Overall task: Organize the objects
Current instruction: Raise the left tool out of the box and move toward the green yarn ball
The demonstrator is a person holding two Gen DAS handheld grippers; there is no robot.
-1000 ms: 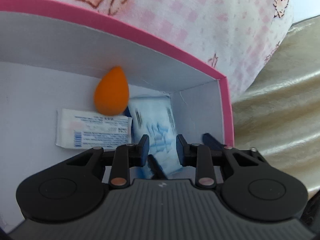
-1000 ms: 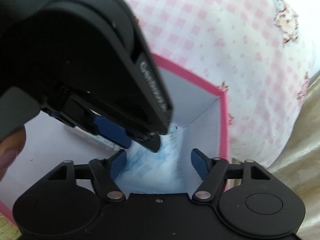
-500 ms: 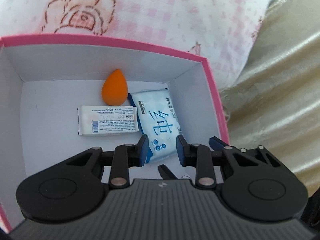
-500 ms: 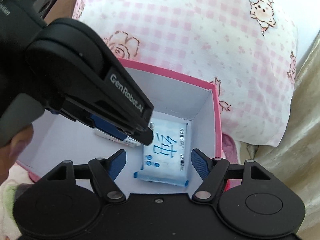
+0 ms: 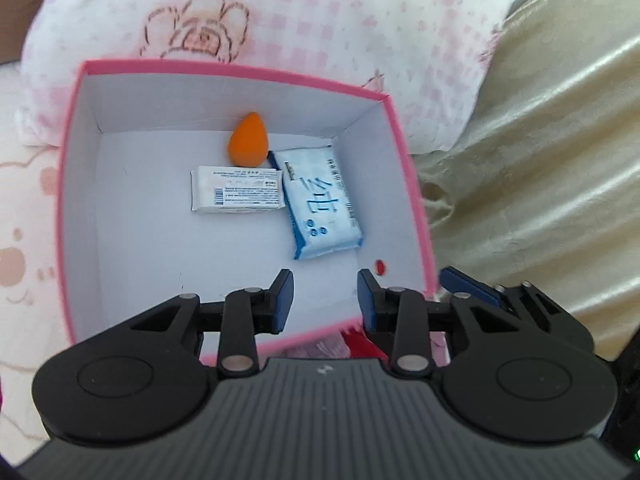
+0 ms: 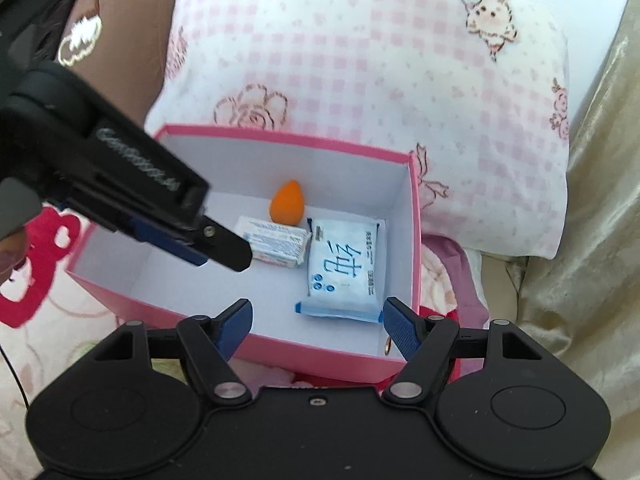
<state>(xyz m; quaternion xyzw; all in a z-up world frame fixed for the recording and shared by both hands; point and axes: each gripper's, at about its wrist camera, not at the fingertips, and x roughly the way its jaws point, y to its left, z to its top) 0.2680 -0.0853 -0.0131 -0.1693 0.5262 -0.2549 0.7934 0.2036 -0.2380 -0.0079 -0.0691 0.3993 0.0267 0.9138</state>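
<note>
Both grippers are pulling up and back out of the pink box (image 5: 404, 168), so the whole rim is now showing where a moment ago only one corner was. The left gripper (image 5: 325, 295) has just been opening its jaws slightly, and nothing is sitting between them; the right gripper (image 6: 316, 326) is holding its fingers spread wide, also with nothing in them.

Inside the box, toward the far right corner, the orange sponge (image 5: 248, 145) is standing near the back wall, the white packet (image 5: 237, 195) is lying flat just in front of it, and the blue tissue pack (image 5: 322, 202) is lying beside the packet, close to the right wall. Grouping them at that end seems to be leaving the left and near floor free for more things. A small red spot (image 5: 380, 267) is showing by the near right wall; what it is cannot be told.

The box is resting on soft bedding against a pink checked pillow (image 6: 360, 60), so its walls are likely to shift if bumped. Open room lies above the rim and to the left.
</note>
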